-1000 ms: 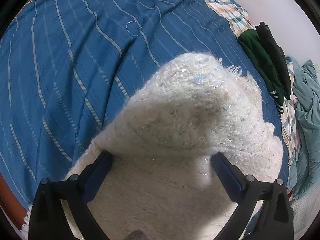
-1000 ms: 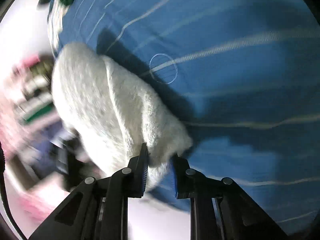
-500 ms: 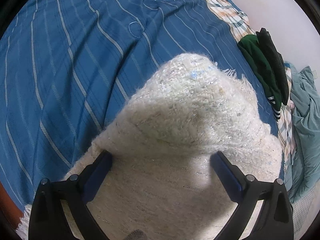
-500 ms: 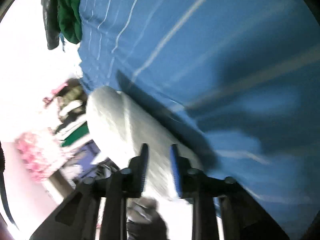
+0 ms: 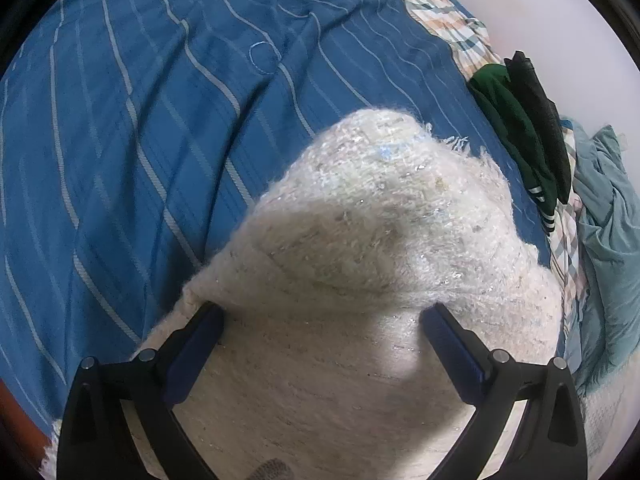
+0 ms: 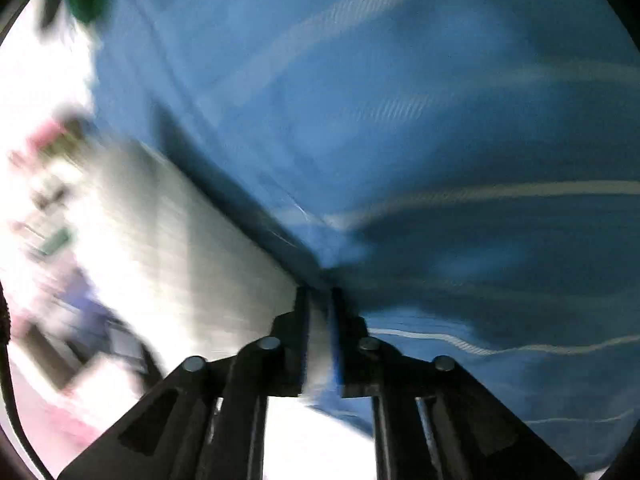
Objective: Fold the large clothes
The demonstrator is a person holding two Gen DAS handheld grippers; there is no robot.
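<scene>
A fluffy white knitted garment (image 5: 372, 216) lies partly folded on the blue striped bedspread (image 5: 140, 120). My left gripper (image 5: 322, 312) is open, its fingers spread wide over the near part of the garment, and holds nothing. In the right wrist view, which is blurred by motion, my right gripper (image 6: 320, 300) is shut on a white edge of the garment (image 6: 180, 240), which stretches away to the left above the bedspread (image 6: 400, 100).
Dark green and black clothes (image 5: 520, 136) lie at the bed's far right edge, with a teal cloth (image 5: 608, 224) and a checked sheet (image 5: 444, 20) beside them. Blurred pink and white room clutter (image 6: 44, 200) shows at the left of the right wrist view.
My right gripper has swung fast with the garment's edge in it and closed tighter; its view has blurred. My left gripper has stayed open, nearly still, over the garment.
</scene>
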